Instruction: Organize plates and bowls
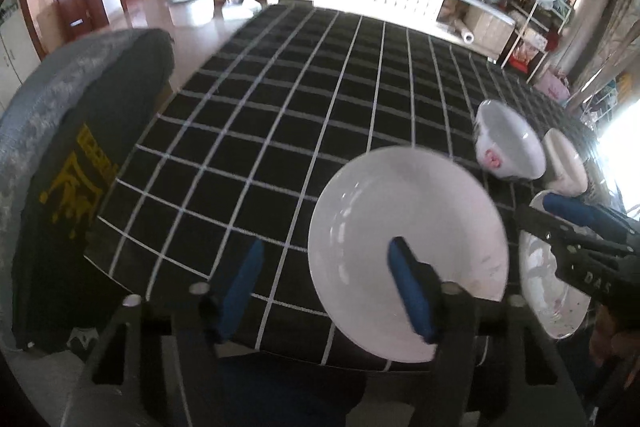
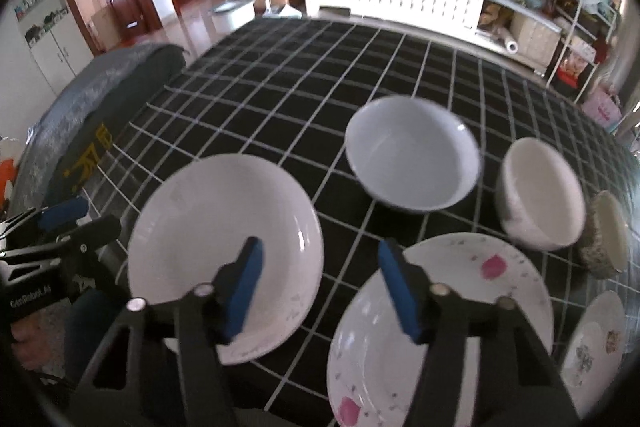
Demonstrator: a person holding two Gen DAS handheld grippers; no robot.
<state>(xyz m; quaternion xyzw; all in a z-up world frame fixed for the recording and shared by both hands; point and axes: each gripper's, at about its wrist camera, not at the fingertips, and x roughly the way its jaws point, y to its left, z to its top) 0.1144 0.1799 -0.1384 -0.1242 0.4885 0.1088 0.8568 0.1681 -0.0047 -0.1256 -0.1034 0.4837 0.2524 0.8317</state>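
We are holding both claws half-wide, gripping nothing: left claw (image 1: pixel 332 287) straddling the plate (image 1: pixel 408 251) rim, open bench (image 1: pixel 260 115) beyond; right claw (image 2: pixel 320 287) between plates.

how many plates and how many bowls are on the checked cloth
plates: 3 (plain white, pink-flecked, small patterned)
bowls: 3 (wide white, deep white, speckled one on its side)
total: 6
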